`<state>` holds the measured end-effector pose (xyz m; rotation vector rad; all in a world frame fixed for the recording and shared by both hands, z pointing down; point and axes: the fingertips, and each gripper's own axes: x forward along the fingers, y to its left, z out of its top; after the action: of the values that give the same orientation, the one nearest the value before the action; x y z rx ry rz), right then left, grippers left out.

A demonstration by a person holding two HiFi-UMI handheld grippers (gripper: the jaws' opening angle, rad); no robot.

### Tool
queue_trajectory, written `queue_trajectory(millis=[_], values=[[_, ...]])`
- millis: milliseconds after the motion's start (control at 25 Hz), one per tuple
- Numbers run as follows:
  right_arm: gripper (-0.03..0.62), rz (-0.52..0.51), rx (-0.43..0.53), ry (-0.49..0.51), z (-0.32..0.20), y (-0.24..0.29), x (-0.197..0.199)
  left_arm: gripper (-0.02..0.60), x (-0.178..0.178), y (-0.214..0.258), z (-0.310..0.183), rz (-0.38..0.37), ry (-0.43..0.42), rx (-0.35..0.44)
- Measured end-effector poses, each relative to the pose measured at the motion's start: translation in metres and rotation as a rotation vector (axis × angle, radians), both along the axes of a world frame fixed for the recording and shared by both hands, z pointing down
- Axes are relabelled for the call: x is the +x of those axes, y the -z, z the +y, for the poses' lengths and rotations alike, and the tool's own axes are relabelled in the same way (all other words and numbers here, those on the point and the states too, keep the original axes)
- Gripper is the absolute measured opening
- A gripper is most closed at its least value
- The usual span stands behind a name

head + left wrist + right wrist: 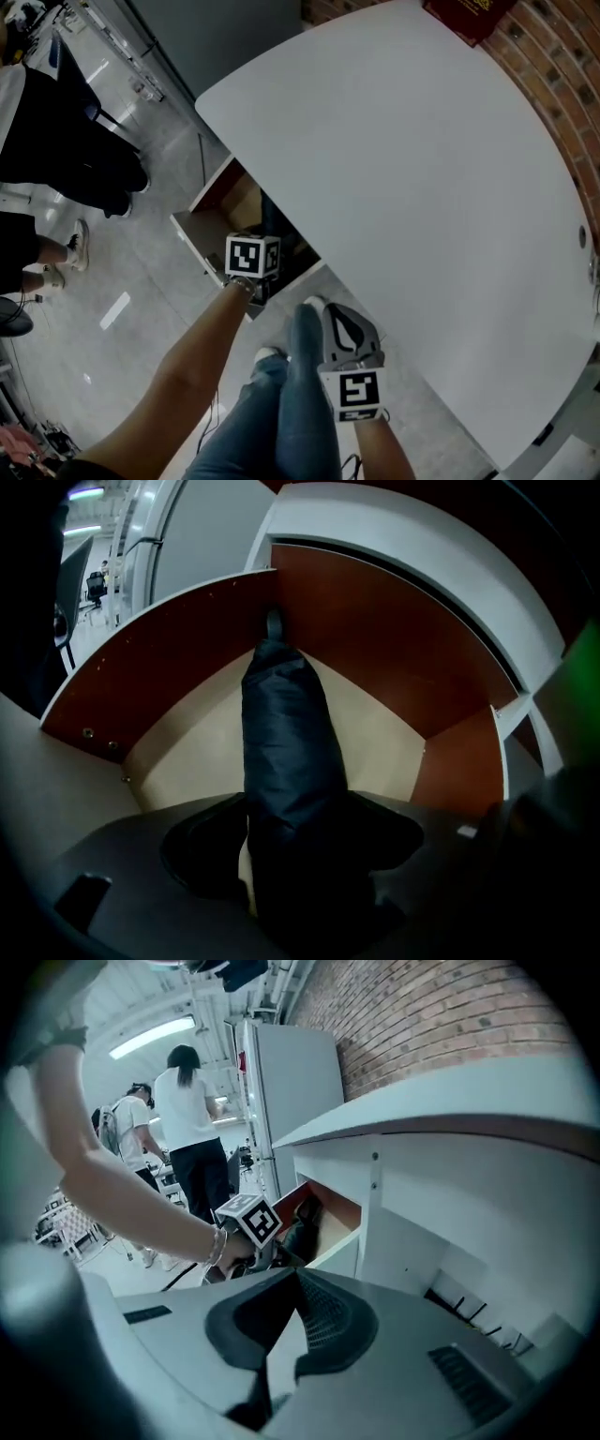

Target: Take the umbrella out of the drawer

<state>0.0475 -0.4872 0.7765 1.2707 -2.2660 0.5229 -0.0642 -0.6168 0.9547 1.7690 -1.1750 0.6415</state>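
Observation:
A dark folded umbrella (286, 733) lies lengthwise on the pale floor of the open drawer (169, 658). My left gripper (292, 832) reaches down into the drawer with its jaws wide apart and the umbrella's near end between them. In the head view, the drawer (202, 230) sticks out from under the white table (403, 169), and the left gripper (255, 281) is in it beside the umbrella (272, 220). My right gripper (336, 323) hangs lower, outside the drawer, near the table's edge. In its own view the right gripper (298, 1283) has its pads together and holds nothing.
People (66, 159) stand on the floor to the left of the drawer. A red book (469, 14) lies at the table's far corner by the brick wall (562, 66). My own legs in jeans (291, 403) are below the grippers. A white cabinet (291, 1101) stands beyond the table.

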Motion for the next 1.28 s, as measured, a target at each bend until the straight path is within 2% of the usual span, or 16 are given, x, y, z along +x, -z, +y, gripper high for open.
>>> queue_trajectory(millis=[160,400,640,960,1280], values=[[-0.008,0.005,0.002,-0.014,-0.005,-0.006,0.000,0.302,0.003,-0.002,-0.009,0.000,-0.020,0.038],[-0.008,-0.011,-0.019,-0.032,0.001,-0.005,-0.010,0.272,0.004,0.006,-0.002,0.067,-0.004,-0.023],[-0.008,-0.021,-0.029,0.000,0.019,0.002,-0.026,0.267,-0.001,0.034,0.004,0.071,-0.041,0.026],[-0.008,-0.034,0.001,-0.006,0.030,0.031,-0.034,0.267,-0.019,0.068,0.020,0.061,-0.011,0.023],[-0.008,-0.012,0.044,-0.040,0.035,0.055,-0.031,0.267,-0.032,0.097,0.035,0.103,0.012,0.034]])
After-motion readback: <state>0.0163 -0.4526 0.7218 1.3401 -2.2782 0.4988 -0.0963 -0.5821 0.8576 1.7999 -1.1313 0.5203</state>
